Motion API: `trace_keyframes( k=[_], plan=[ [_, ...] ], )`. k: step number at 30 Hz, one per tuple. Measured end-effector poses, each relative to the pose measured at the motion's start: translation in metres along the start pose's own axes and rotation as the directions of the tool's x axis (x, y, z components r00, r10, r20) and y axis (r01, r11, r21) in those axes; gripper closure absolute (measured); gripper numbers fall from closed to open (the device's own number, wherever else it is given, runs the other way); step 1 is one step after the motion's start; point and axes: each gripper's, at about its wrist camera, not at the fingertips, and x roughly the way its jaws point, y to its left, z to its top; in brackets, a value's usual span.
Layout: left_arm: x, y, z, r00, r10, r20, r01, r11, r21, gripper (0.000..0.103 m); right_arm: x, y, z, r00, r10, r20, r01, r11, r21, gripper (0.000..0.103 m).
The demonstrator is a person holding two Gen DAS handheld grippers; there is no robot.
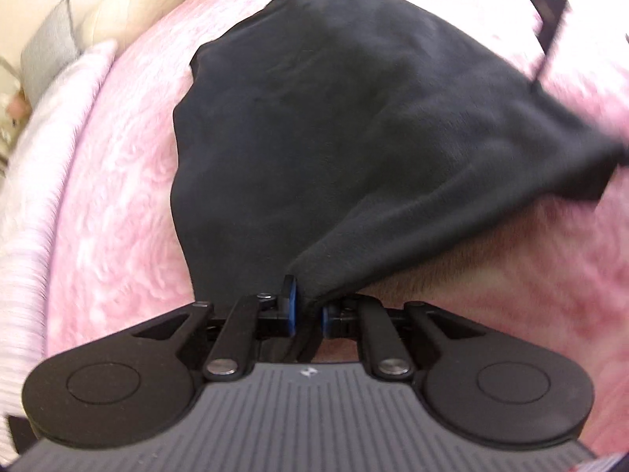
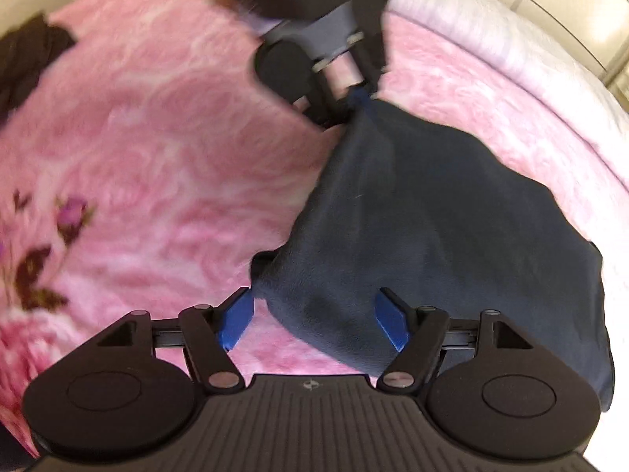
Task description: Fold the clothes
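A dark navy garment [image 1: 334, 129] lies on a pink floral blanket [image 1: 118, 212]. My left gripper [image 1: 308, 310] is shut on a corner of the garment and lifts that edge off the blanket. In the right wrist view the garment [image 2: 432, 228] hangs from the left gripper [image 2: 355, 96] at the top. My right gripper [image 2: 314, 318] is open, its blue pads [image 2: 238, 320] on either side of the garment's lower corner. The corner lies between the jaws, not pinched.
A white ribbed cover [image 1: 43, 181] borders the blanket at the left. Another dark piece of clothing [image 2: 27, 59] lies at the far left of the right wrist view. A cream wall or cabinet [image 2: 550, 8] stands beyond the bed edge.
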Motion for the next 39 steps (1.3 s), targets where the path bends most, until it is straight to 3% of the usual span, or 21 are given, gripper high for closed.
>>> trace_keyframes(
  k=[7,9,11,13,20,26,29,33,36,39],
  plan=[
    [-0.002,0.004,0.0,1.0,-0.027,0.003,0.027,0.999,-0.032,0.093,0.034,0.032,-0.004,0.991,-0.131,-0.007,0.128,0.977,-0.168,0.037],
    [-0.002,0.0,0.001,1.0,-0.011,-0.004,0.011,1.0,-0.001,0.093,0.033,0.033,-0.005,0.99,-0.14,0.012,0.14,0.973,-0.182,0.049],
    [-0.002,-0.005,0.002,1.0,0.006,-0.01,-0.006,1.0,0.03,0.093,0.023,0.026,-0.003,0.993,-0.116,0.015,0.117,0.981,-0.156,0.085],
    [-0.002,-0.009,0.003,1.0,0.023,-0.017,-0.022,0.998,0.062,0.093,0.012,0.018,-0.001,0.996,-0.088,0.017,0.089,0.988,-0.123,0.094],
    [-0.037,-0.019,0.014,0.997,0.071,-0.039,-0.063,0.983,0.169,0.096,-0.03,-0.008,0.007,0.998,0.028,0.047,-0.028,1.0,-0.01,0.095],
    [-0.079,-0.013,0.036,0.987,0.108,-0.116,-0.077,0.966,0.248,0.096,-0.06,-0.038,0.012,0.971,0.175,0.162,-0.195,0.974,0.118,0.095],
    [-0.076,0.009,0.076,0.98,0.132,-0.15,-0.087,0.957,0.275,0.095,-0.075,-0.053,0.015,0.944,0.239,0.226,-0.28,0.944,0.174,0.095],
    [-0.064,0.042,0.135,0.973,0.154,-0.17,-0.096,0.947,0.308,0.095,-0.095,-0.132,-0.005,0.908,0.253,0.335,-0.359,0.88,0.31,0.096],
    [-0.029,0.072,0.197,0.982,0.129,-0.136,-0.081,0.946,0.314,0.095,-0.113,-0.206,-0.04,0.911,0.189,0.366,-0.344,0.838,0.423,0.096],
    [0.018,0.094,0.249,0.99,0.077,-0.117,-0.034,0.941,0.337,0.095,-0.118,-0.273,-0.081,0.93,0.11,0.351,-0.301,0.777,0.553,0.096]
  ],
)
